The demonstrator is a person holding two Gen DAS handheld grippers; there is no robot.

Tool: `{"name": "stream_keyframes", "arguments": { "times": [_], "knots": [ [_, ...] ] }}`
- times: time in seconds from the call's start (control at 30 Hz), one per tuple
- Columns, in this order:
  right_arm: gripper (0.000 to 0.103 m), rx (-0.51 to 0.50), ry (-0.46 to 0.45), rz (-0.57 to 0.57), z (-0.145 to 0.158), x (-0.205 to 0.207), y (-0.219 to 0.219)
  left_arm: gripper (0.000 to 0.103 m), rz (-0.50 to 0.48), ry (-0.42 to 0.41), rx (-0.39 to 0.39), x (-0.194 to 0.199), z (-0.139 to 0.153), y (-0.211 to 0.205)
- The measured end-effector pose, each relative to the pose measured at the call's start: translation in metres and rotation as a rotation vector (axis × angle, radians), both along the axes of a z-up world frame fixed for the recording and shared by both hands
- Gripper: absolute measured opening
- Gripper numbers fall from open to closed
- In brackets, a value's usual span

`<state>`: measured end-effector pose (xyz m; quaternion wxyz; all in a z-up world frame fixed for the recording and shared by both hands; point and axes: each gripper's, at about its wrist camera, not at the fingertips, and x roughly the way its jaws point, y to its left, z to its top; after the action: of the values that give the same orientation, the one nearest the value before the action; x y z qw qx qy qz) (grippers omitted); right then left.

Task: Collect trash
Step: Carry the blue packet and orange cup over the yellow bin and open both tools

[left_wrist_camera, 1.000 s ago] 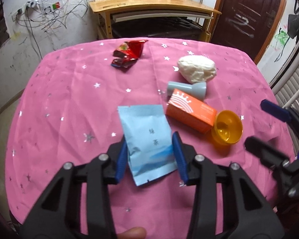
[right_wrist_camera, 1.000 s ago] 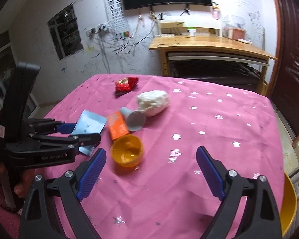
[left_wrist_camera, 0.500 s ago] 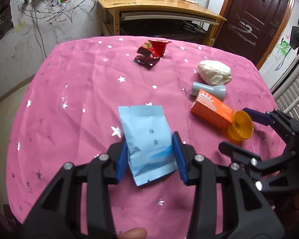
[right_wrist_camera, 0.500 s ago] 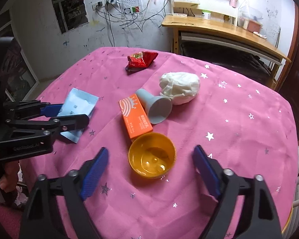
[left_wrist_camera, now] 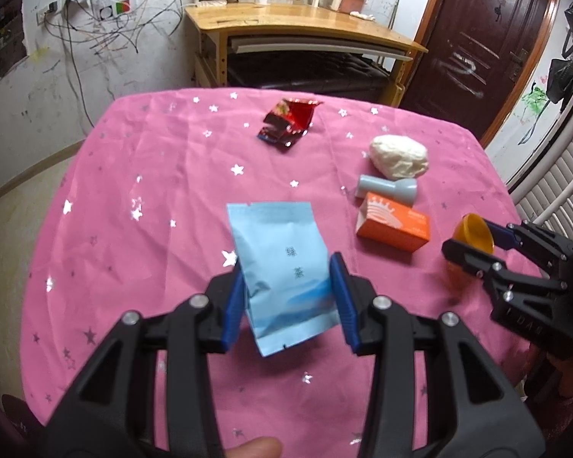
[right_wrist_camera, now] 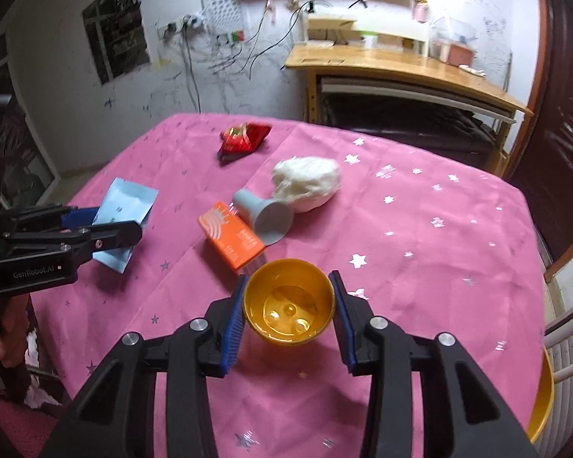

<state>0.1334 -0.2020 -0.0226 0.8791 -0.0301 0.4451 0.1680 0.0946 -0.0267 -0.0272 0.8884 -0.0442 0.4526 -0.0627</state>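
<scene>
My left gripper (left_wrist_camera: 288, 297) is shut on a light blue packet (left_wrist_camera: 282, 267) and holds it above the pink star-print tablecloth (left_wrist_camera: 134, 229); the packet also shows in the right wrist view (right_wrist_camera: 122, 213). My right gripper (right_wrist_camera: 288, 311) is shut on a yellow plastic cup (right_wrist_camera: 288, 311), lifted off the cloth; the cup shows at the right of the left wrist view (left_wrist_camera: 473, 231). On the table lie a red wrapper (left_wrist_camera: 288, 124), a white crumpled wad (left_wrist_camera: 399, 156), a grey-blue funnel-shaped piece (left_wrist_camera: 387, 187) and an orange box (left_wrist_camera: 393, 223).
A wooden desk (left_wrist_camera: 305, 26) stands behind the table, with a dark door (left_wrist_camera: 488, 38) to its right. A radiator (left_wrist_camera: 546, 191) and a yellow rim (right_wrist_camera: 542, 408) are at the table's right side. Cables hang on the left wall.
My right gripper closed around the yellow cup and lifted it. My left gripper rose and drew back with the blue packet still in it.
</scene>
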Motion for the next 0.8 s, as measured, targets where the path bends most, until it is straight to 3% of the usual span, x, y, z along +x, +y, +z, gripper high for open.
{"name": "stream_keyframes", "arguments": {
  "times": [0.33, 0.8],
  "knots": [
    [0.036, 0.049, -0.075, -0.112, 0.025, -0.02, -0.054, 0.04, -0.043, -0.052, 0.028, -0.007, 0.022, -0.027],
    [0.036, 0.079, -0.133, -0.374, 0.029, -0.06, -0.17, 0.04, -0.183, -0.094, 0.093, -0.005, 0.035, -0.112]
  ]
}}
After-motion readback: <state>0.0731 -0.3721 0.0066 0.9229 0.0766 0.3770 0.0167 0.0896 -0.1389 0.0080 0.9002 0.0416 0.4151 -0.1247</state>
